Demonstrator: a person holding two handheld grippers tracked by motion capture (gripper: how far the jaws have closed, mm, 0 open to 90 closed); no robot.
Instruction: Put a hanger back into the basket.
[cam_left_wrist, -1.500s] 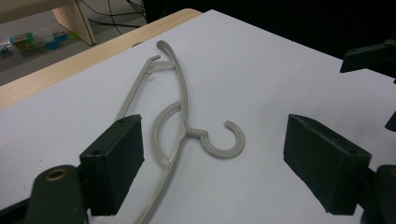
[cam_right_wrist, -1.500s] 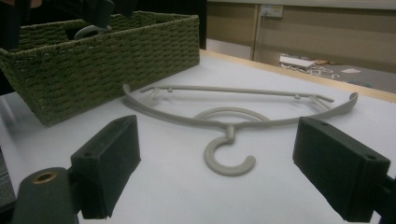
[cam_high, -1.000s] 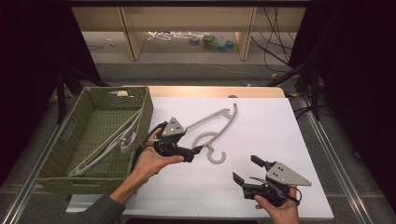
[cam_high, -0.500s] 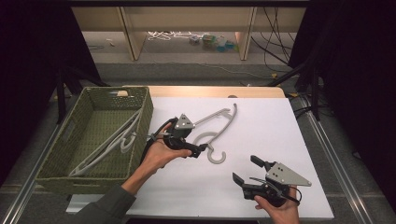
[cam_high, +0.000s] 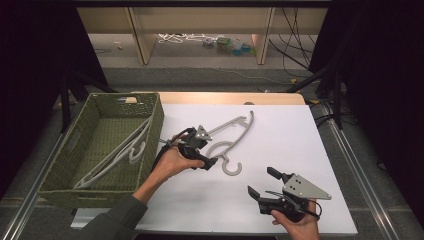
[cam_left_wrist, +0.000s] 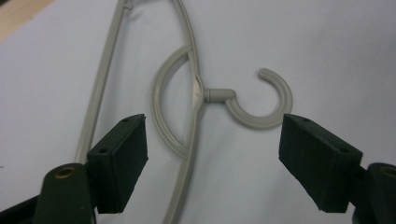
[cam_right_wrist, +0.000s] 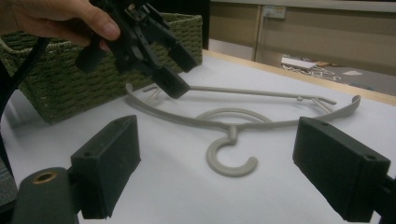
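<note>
A: We had the grey hanger (cam_high: 227, 131) lying flat on the white table top (cam_high: 300, 150), just beside the basket (cam_high: 150, 107), which stood along the table's left edge. Past the hanger, away from the basket, the white surface lay open to the far and right-hand edges.

B: And we held the left gripper (cam_high: 207, 162) low over the hanger's basket-side arm, its jaws spread wide and holding nothing. From its own view they straddled the hanger's neck (cam_left_wrist: 219, 94) and hook (cam_left_wrist: 261, 100).

A: Could we say whether a pad touched the plastic?

B: No, we couldn't tell. That hand (cam_high: 172, 161) covered the hanger's end nearest the basket.

A: The right gripper (cam_high: 264, 182) sat well apart from the basket, near the table's front edge, jaws wide and empty, facing the hanger across bare white.

B: Inside the basket we made out a second hanger (cam_high: 117, 155), pale, leaning along the floor; its far end was hard to follow.

A: Our hanger's long axis ran slantwise away from the basket toward the table's far side, and its hook curled toward the front edge.
</note>
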